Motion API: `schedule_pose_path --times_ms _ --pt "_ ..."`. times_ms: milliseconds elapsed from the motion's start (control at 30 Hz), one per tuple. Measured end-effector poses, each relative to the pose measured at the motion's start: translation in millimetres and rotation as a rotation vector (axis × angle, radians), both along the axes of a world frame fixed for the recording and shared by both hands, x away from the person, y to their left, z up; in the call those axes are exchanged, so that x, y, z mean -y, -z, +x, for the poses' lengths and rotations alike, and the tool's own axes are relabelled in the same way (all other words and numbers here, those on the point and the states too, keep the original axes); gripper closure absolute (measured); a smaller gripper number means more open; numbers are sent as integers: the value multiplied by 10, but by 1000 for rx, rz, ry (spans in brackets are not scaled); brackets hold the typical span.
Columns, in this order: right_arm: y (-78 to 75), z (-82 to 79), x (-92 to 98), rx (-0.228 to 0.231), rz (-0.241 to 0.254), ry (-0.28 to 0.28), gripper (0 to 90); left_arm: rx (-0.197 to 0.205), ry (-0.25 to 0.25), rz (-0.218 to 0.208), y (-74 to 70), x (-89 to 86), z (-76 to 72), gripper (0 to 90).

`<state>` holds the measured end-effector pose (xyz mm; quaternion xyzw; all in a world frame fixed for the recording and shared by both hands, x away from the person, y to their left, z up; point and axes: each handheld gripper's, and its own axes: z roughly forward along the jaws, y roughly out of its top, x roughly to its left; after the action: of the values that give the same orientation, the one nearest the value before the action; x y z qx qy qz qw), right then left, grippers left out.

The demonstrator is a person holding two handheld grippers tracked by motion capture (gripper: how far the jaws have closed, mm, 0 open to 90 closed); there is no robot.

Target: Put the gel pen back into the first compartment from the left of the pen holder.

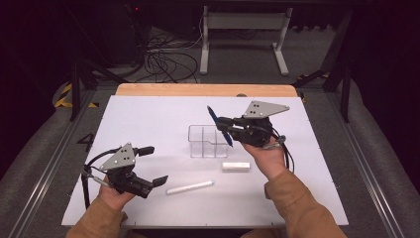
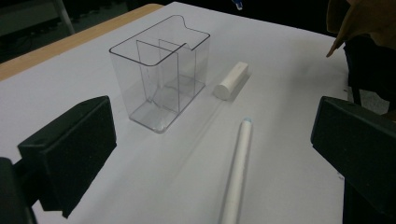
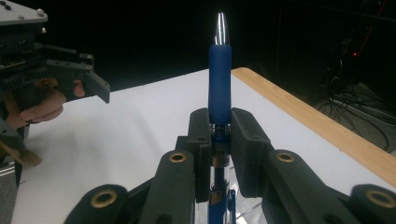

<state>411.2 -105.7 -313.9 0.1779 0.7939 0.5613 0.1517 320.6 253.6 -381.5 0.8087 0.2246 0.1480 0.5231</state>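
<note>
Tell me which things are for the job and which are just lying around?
For the job:
- blue pen, clamped in the right gripper
- clear organizer box with compartments, just below the pen

Lying about for now:
- white pen on the table, in front of the open left gripper
- white eraser-like block
- cables on the floor behind

place: a lab recording bench
work surface: white board [image 1: 148, 129] lying over a wooden desk [image 1: 198, 89]
surroundings: cables [image 1: 166, 62] trailing on grey carpet, white stand frame [image 1: 242, 29] standing behind, hazard tape [image 1: 63, 95] marking the floor
</note>
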Motion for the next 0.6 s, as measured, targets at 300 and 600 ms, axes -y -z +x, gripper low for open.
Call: schedule_pose_path --times_ms 300,600 --pt "27 135 -94 -14 37 9 788 -3 2 2 4 3 1 10" --pt "67 246 -205 -27 93 15 787 -5 5 4 10 10 2 10"
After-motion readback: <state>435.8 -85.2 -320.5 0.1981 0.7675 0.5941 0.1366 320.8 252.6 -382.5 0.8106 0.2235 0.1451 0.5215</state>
